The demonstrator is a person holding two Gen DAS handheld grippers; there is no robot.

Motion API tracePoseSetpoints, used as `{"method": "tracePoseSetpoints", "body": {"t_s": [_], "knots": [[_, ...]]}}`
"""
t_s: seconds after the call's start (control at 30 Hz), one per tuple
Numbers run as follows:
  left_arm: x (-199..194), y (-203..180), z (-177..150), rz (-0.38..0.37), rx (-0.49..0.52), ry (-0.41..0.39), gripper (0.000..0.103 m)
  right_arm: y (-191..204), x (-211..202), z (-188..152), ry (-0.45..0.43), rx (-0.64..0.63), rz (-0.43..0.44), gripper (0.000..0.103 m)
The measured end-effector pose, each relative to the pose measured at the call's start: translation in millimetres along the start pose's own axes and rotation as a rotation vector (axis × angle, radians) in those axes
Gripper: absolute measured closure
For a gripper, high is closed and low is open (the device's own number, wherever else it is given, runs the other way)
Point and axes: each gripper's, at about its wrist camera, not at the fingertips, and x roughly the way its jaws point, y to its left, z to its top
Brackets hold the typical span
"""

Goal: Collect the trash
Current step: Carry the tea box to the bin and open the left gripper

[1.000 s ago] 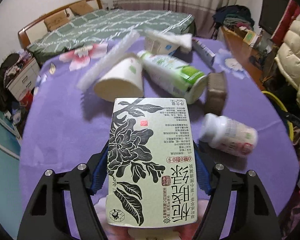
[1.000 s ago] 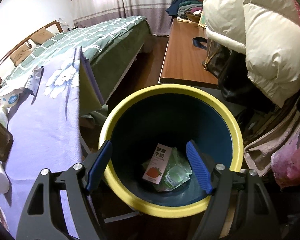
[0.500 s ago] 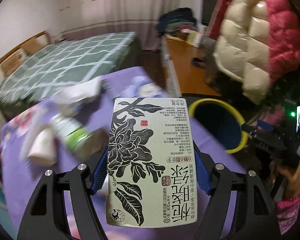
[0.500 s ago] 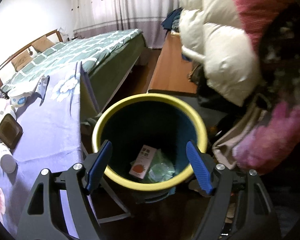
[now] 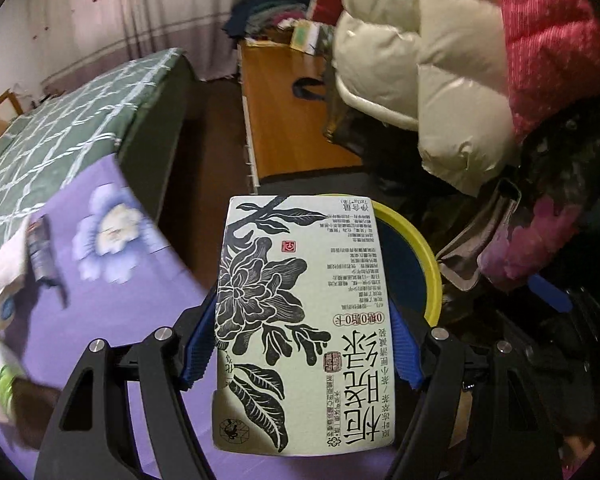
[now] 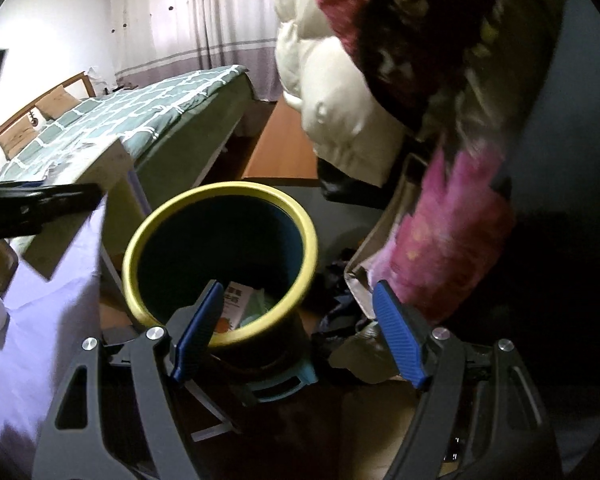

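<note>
A pale green carton [image 5: 304, 320] with a black flower print is clamped between the blue pads of my left gripper [image 5: 304, 344], which is shut on it. It hangs over the purple table's edge, and the yellow-rimmed dark blue bin [image 5: 416, 240] shows just behind it. In the right wrist view the bin [image 6: 220, 196] stands below and ahead of my right gripper [image 6: 298, 300], which is open and empty. A strawberry-printed carton [image 6: 236, 308] and a green wrapper lie inside the bin. The held carton [image 6: 80, 200] enters that view from the left.
The purple flowered table [image 5: 100, 300] still carries a dark packet [image 5: 40, 248] and a green-white bottle [image 5: 0, 376] at its left edge. A green checked bed [image 5: 60, 120] and a wooden bench [image 5: 284, 112] lie beyond. Puffy jackets [image 5: 420, 60] and bags crowd the bin's right side.
My left gripper swung right with the carton, from over the table's trash to the table edge beside the bin. My right gripper drew back from the bin, which now looks smaller.
</note>
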Motion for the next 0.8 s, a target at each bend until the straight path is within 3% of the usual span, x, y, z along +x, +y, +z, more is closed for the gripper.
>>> {"method": "tracePoseSetpoints", "body": {"t_s": [0.17, 0.27, 0.33, 0.43, 0.6, 0.8], "knots": [[38.2, -18.3, 18.4, -0.008, 0.003, 0.041, 0.030, -5.5, 7.1, -1.1, 0.018, 0.008, -0.009, 0.030], [40.8, -18.2, 25.3, 0.009, -0.017, 0.015, 0.013, -7.0, 9.9, -0.9, 0.023, 0.012, -0.009, 0.029], [30.4, -15.2, 26.3, 0.012, -0.033, -0.015, 0.013, -5.4, 10.2, -1.8, 0.023, 0.014, -0.004, 0.028], [-5.9, -6.2, 19.4, 0.022, -0.042, -0.078, 0.013, 1.3, 8.0, -2.6, 0.020, 0.006, 0.015, 0.028], [-91.9, 28.7, -22.3, 0.074, -0.080, -0.205, 0.005, 32.2, 7.4, 1.1, 0.015, -0.043, 0.076, 0.029], [-173.1, 96.8, -102.9, 0.278, -0.190, -0.284, 0.005, 92.4, 2.4, 8.1, -0.002, -0.142, 0.179, 0.029]]}}
